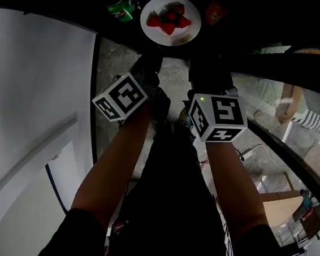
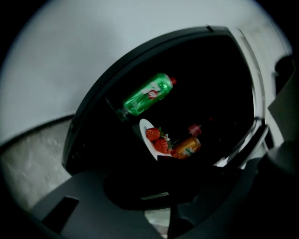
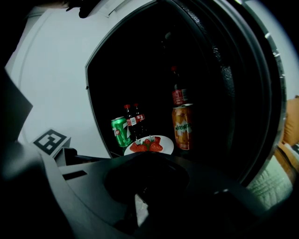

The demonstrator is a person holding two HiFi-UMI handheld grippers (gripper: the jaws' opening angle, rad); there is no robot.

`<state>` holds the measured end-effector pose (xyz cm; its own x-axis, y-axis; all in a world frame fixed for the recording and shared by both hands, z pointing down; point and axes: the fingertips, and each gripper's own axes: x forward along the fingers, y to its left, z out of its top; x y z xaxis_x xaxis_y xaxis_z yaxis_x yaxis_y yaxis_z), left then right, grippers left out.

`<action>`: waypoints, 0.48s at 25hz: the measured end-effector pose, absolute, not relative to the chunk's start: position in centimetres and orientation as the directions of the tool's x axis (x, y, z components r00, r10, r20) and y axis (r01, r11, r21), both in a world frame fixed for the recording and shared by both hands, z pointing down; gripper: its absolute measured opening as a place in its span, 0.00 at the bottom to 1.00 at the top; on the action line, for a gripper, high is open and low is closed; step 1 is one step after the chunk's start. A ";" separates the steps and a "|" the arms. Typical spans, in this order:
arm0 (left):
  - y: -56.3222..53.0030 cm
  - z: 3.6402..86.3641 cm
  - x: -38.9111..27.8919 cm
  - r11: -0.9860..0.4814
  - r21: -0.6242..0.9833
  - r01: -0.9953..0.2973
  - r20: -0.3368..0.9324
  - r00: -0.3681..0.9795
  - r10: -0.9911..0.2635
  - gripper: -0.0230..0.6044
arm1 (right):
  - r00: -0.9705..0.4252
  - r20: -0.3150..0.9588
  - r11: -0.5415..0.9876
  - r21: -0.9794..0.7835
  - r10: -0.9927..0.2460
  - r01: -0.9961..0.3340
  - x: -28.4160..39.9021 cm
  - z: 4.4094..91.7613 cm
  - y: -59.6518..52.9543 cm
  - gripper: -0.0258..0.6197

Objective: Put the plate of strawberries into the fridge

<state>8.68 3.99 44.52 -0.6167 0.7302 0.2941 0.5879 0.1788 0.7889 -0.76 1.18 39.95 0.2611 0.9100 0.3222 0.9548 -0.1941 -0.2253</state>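
Black jaws on your left gripper (image 1: 147, 72) and right gripper (image 1: 210, 76) were closed on nothing. Both hung short of the fridge (image 3: 87, 79), probably because the load was delivered. Beyond them the plate of strawberries (image 1: 171, 19) sat on the shelf inside, between the green can (image 1: 120, 5) and the orange can (image 1: 216, 12).

Plate (image 1: 156, 7) glossy white, like glazed ceramic; strawberries (image 1: 170, 18) shiny, pitted. Green can (image 1: 119, 4) and orange can (image 3: 182, 127) gleam like smooth metal. Bottles (image 3: 134, 122) look glossy plastic. Floor (image 1: 121, 64) rough, mottled grey concrete.
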 end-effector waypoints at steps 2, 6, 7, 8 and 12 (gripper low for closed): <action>3.5 43.6 8.5 0.323 0.573 0.753 0.328 -0.572 0.752 0.15 | 0.260 0.323 -0.194 -0.223 0.910 0.955 -0.8 40.0 1.1 0.05; 3.0 42.2 7.3 0.463 0.230 0.856 0.322 -0.516 0.794 0.15 | 0.256 0.330 -0.191 -0.217 0.909 0.957 -0.9 40.3 1.0 0.05; 3.0 42.2 7.1 0.467 0.185 0.865 0.319 -0.502 0.804 0.15 | 0.255 0.331 -0.190 -0.216 0.909 0.958 -0.9 40.4 1.0 0.05; 3.1 42.3 7.1 0.462 0.158 0.873 0.318 -0.488 0.813 0.15 | 0.254 0.332 -0.190 -0.215 0.908 0.958 -1.0 40.4 0.9 0.05; 3.7 43.4 7.1 0.436 0.103 0.894 0.341 -0.443 0.829 0.15 | 0.255 0.337 -0.190 -0.214 0.906 0.958 -1.1 40.8 0.7 0.05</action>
<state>7.14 3.74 43.38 -0.4434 0.8289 0.3412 0.8941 0.4359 0.1029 -1.09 0.74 40.77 0.2546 0.9063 0.3374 0.9583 -0.1897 -0.2135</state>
